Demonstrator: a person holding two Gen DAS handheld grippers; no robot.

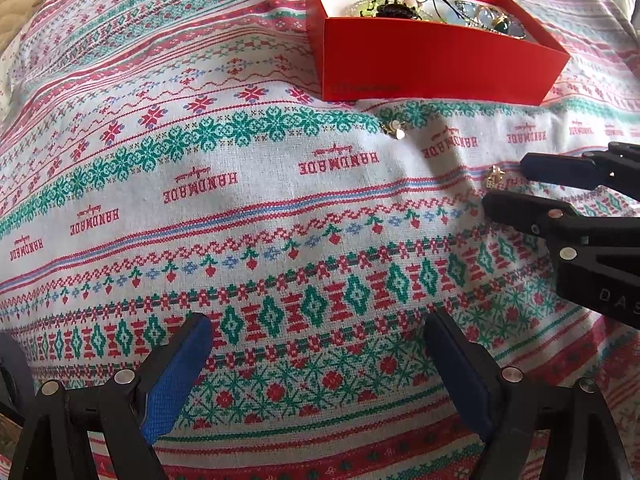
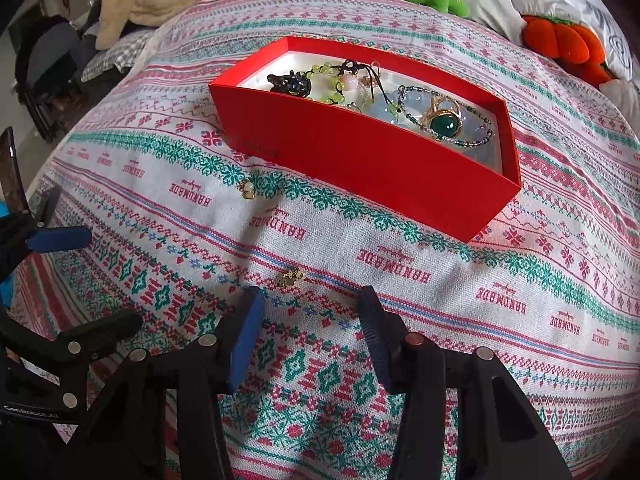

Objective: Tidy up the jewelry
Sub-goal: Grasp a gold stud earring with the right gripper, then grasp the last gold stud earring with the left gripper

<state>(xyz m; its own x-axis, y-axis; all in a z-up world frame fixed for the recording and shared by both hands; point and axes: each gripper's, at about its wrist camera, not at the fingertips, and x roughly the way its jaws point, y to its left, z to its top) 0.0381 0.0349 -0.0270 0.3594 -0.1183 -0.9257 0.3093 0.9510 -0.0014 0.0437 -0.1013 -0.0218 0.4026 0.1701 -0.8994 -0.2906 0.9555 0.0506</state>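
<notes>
Most jewelry lay in the red box (image 2: 360, 168); two gold pieces (image 2: 291, 278) remained on the cloth (image 2: 480, 320). The right gripper (image 2: 310, 312) straddled one, half-open and empty; the left gripper (image 1: 320, 340) gaped empty.

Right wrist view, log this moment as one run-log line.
right gripper: jaws open, just short of gold earring on cloth | pearl earring: loose on cloth | red box: holds jewelry

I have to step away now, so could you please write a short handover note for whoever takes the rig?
Left gripper: open, empty, low over the cloth.
Right gripper: open, empty, just short of the gold earring.
Done: bracelets, green ring and beads are in the red box.
Left: gold earring and pearl earring, both loose on the cloth.
</notes>
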